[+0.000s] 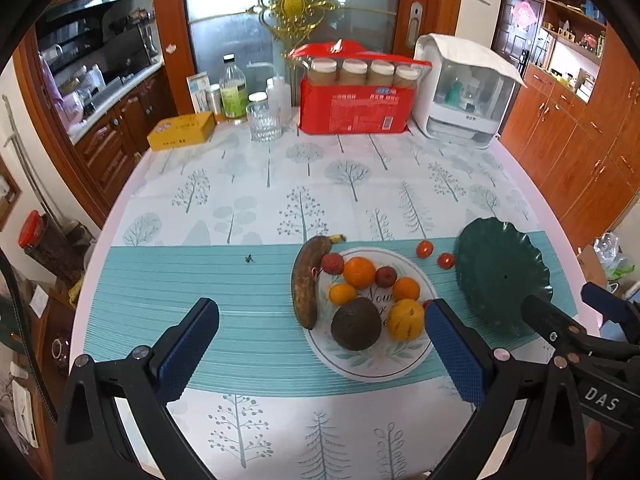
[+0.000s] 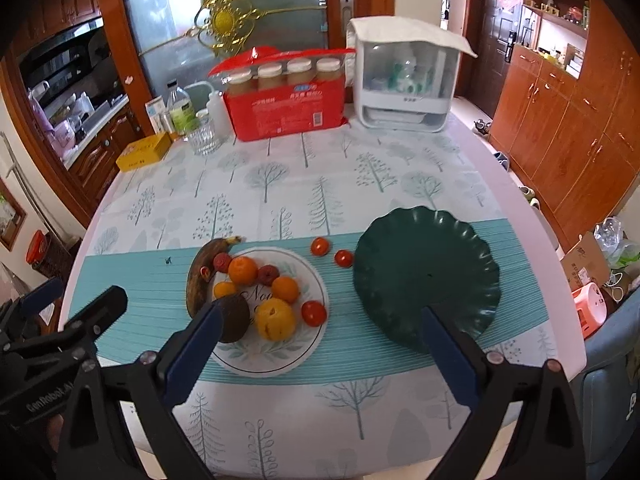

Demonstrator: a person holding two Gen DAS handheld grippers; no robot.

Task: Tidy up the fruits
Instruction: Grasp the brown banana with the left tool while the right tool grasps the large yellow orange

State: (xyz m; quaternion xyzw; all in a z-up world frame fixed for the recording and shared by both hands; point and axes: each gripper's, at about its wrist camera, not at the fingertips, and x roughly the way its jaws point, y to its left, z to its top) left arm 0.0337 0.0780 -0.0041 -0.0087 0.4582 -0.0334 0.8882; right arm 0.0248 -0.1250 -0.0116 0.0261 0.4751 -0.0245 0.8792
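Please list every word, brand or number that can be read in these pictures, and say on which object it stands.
"DAS": black right gripper, on its body.
"GenRobot.AI": black left gripper, on its body.
"Nou...": round white plate, script partly hidden by fruit.
Red plastic package, yellow cardboard box, green-labelled clear bottle: print too small to read.

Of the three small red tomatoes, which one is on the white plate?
The tomato at the plate's right rim, beside the yellow fruit. The other two lie off it on the cloth, between it and the green dish.
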